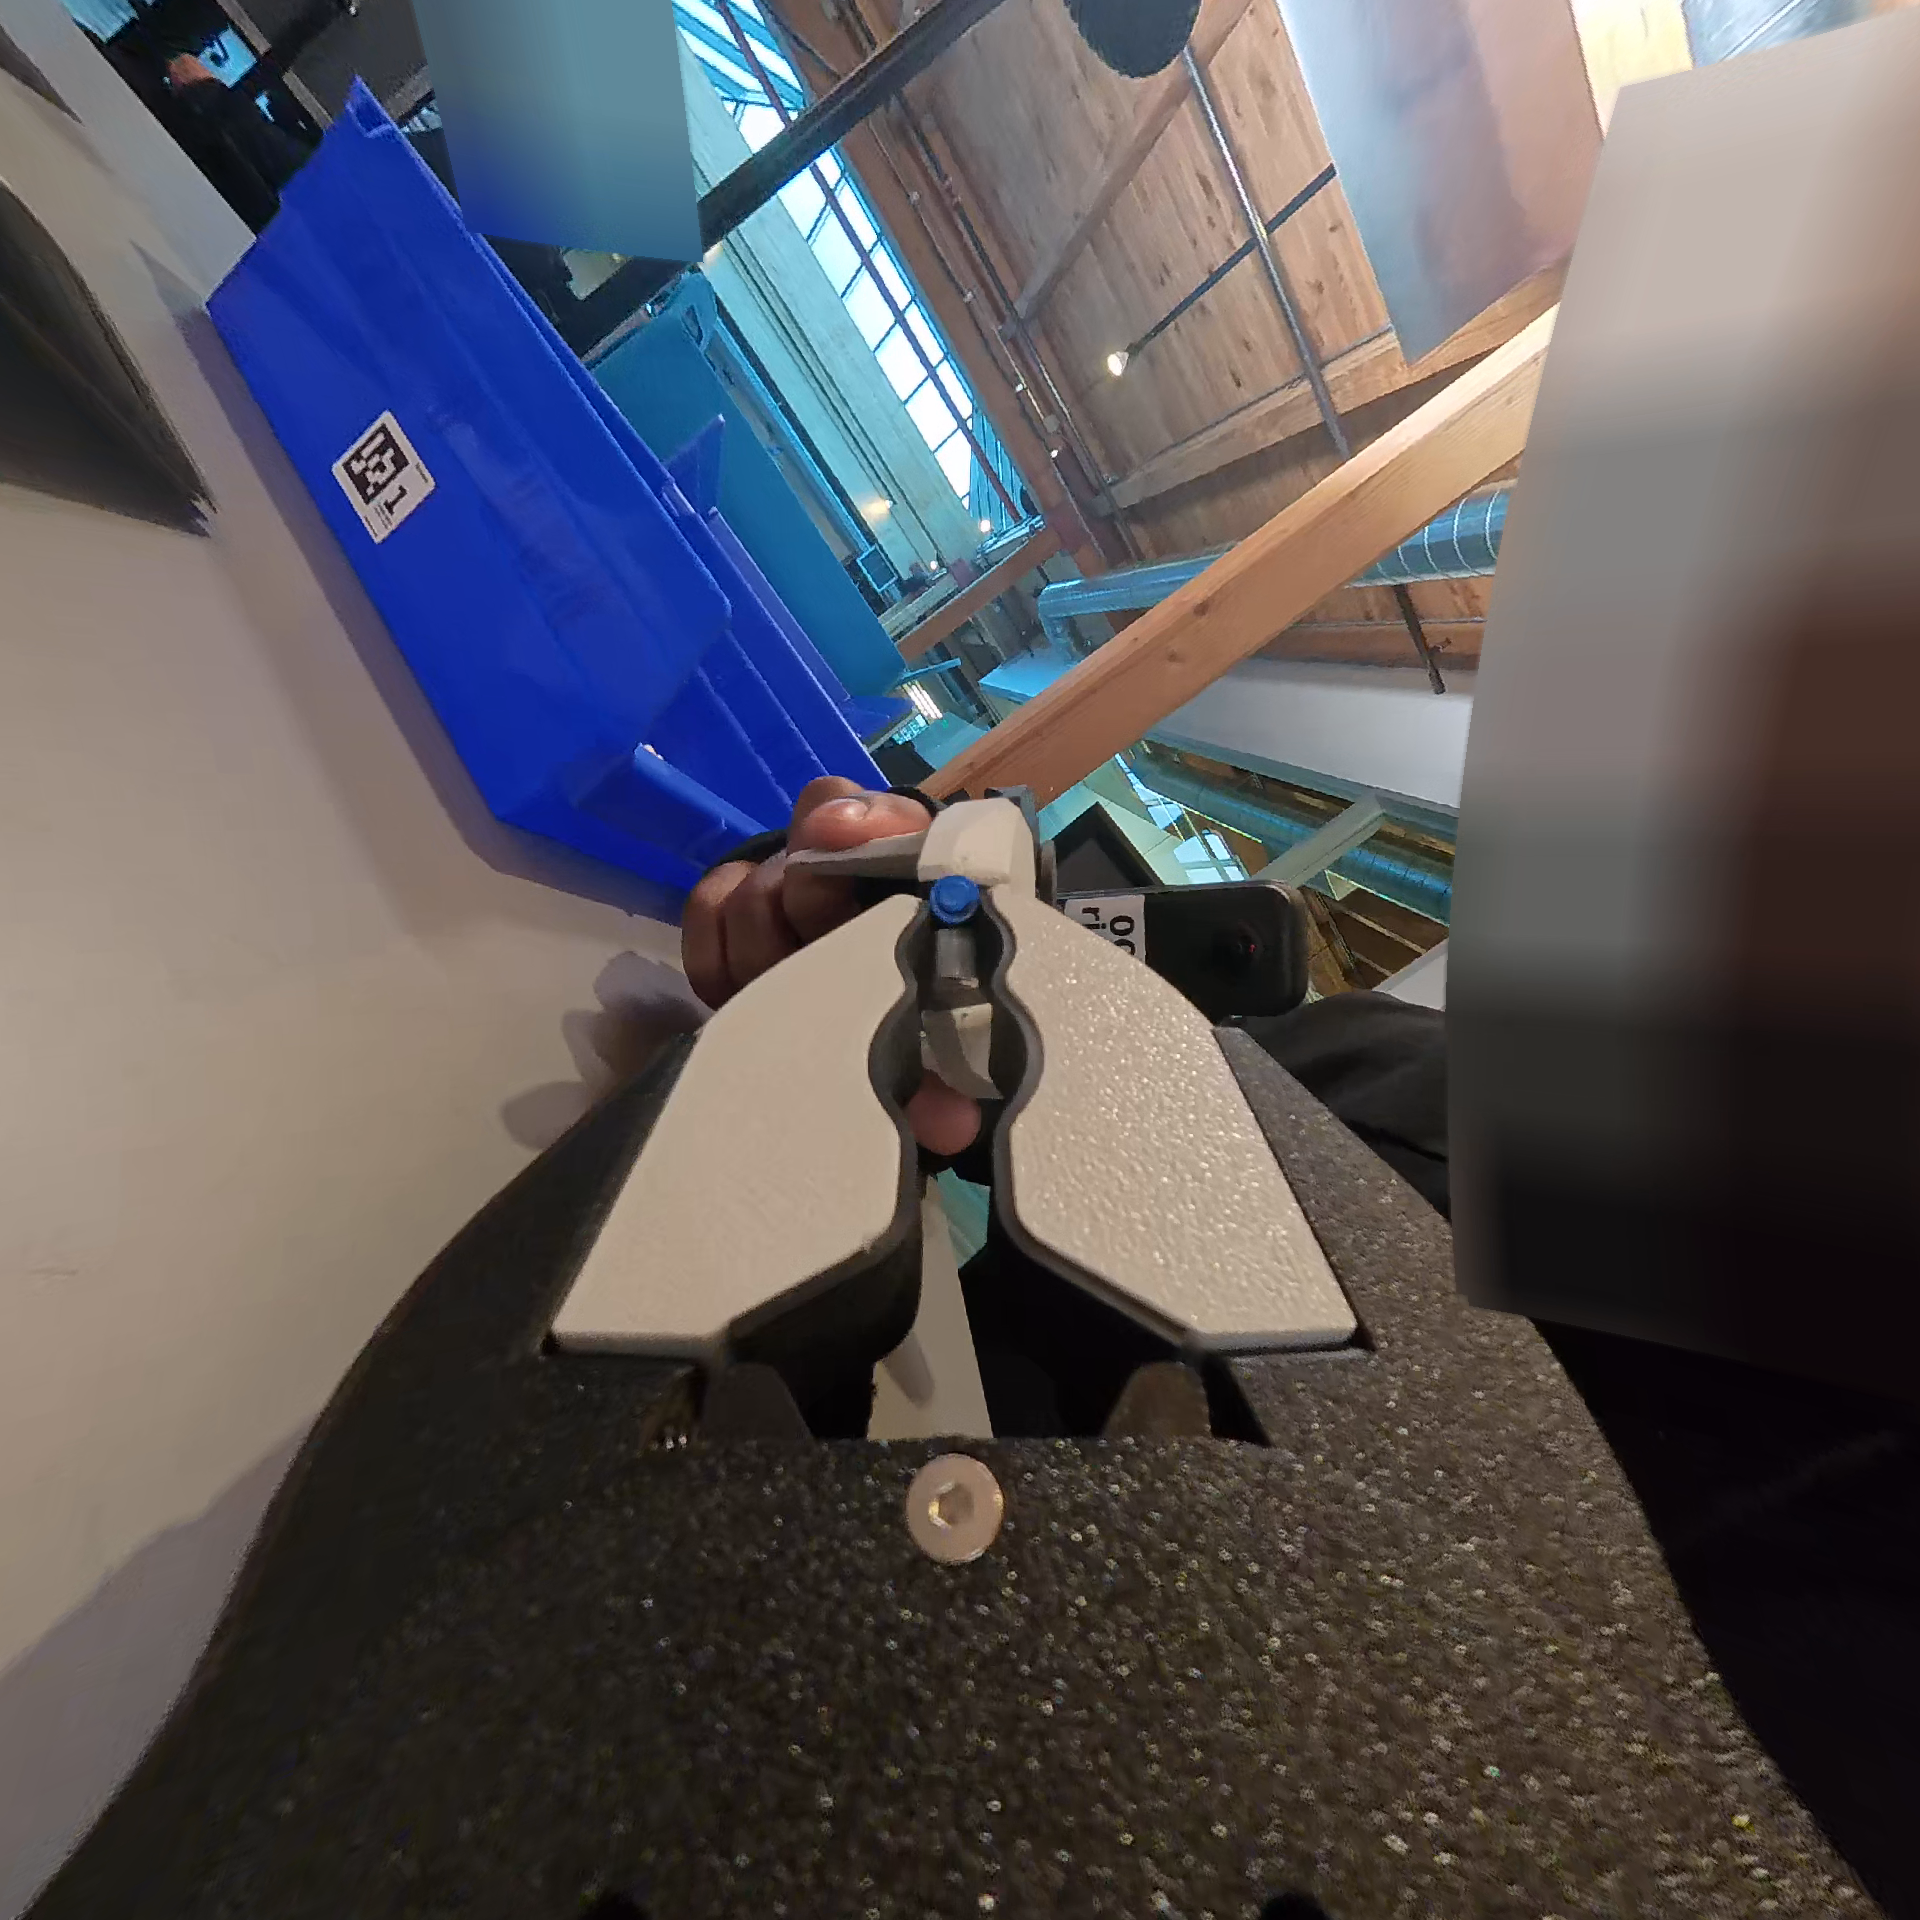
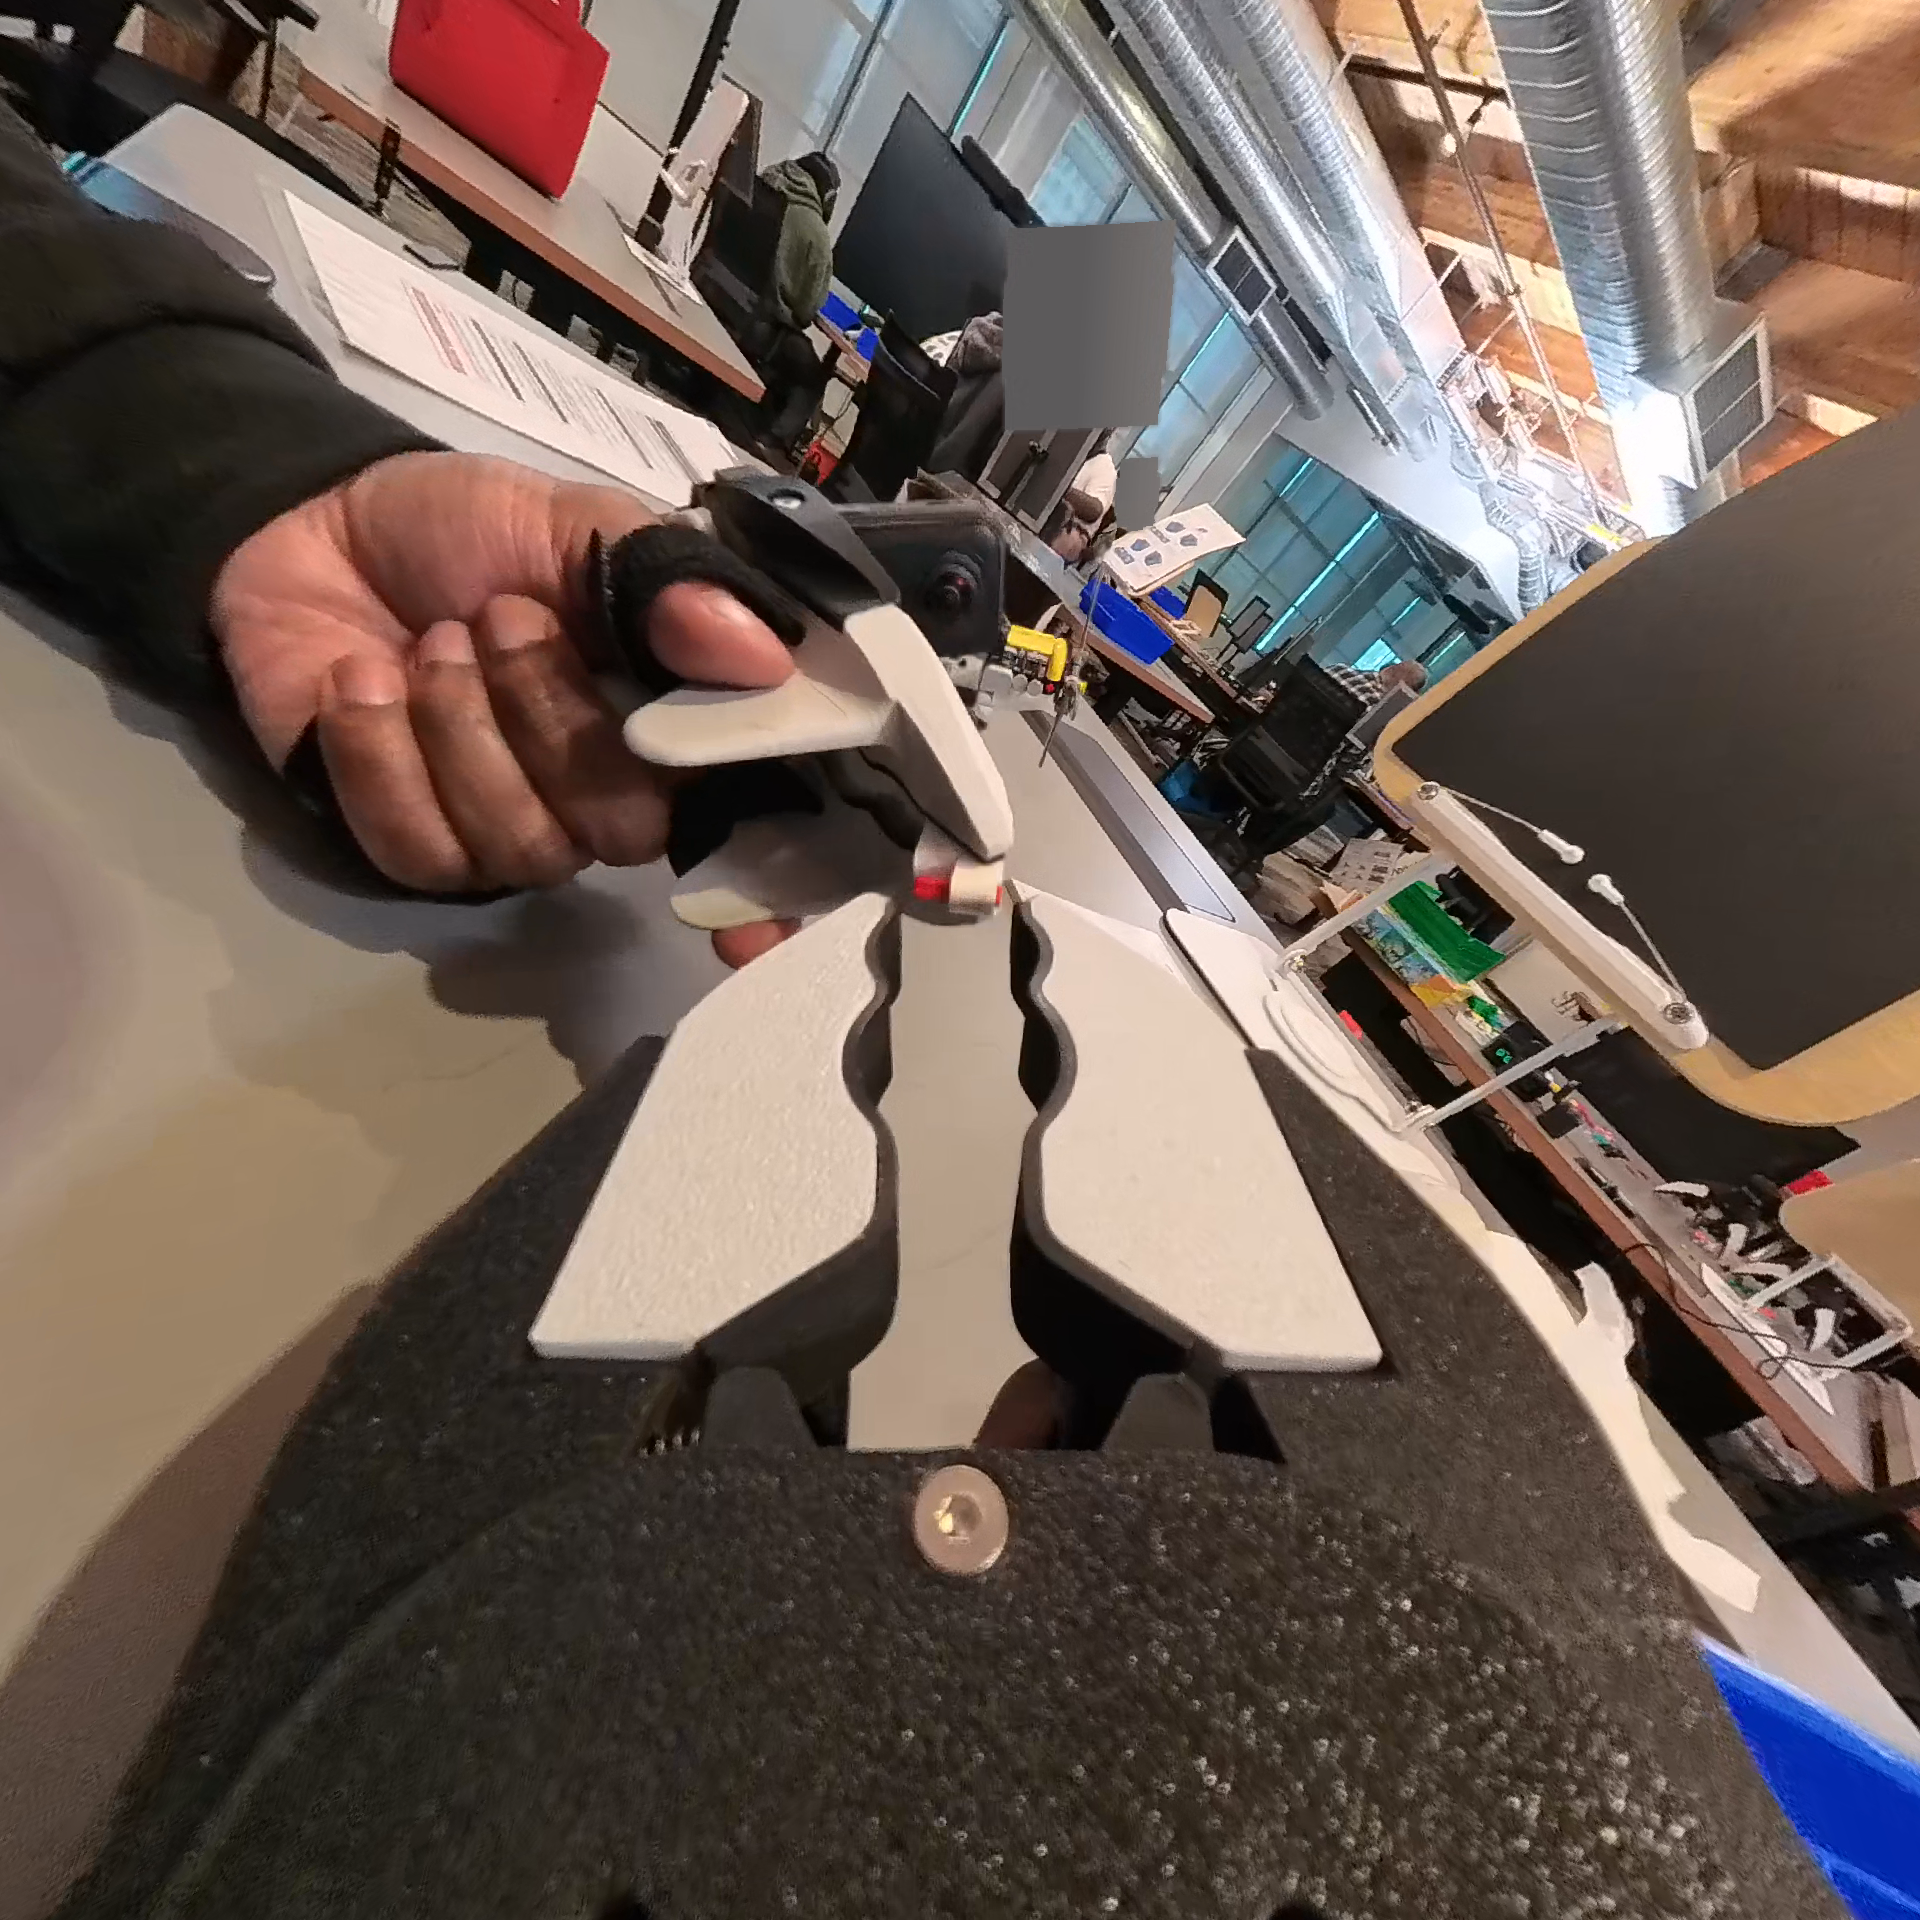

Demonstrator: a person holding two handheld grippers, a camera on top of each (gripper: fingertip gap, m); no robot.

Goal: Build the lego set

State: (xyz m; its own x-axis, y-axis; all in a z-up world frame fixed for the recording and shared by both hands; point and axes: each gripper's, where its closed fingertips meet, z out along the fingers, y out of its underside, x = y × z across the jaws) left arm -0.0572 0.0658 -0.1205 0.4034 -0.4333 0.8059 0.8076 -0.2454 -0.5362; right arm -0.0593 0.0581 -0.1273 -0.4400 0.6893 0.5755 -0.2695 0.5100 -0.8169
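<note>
Broadly, a grey table (image 2: 156, 1039) carries a blue bin (image 1: 499, 582) at 10 o'clock in the left wrist view. The two grippers face each other tip to tip above it. The right gripper (image 2: 951, 935) has its jaws apart and gripping nothing. The left gripper (image 1: 954, 914) has its jaws nearly closed, pinching a small blue-capped piece (image 1: 954, 899) at 12 o'clock.
</note>
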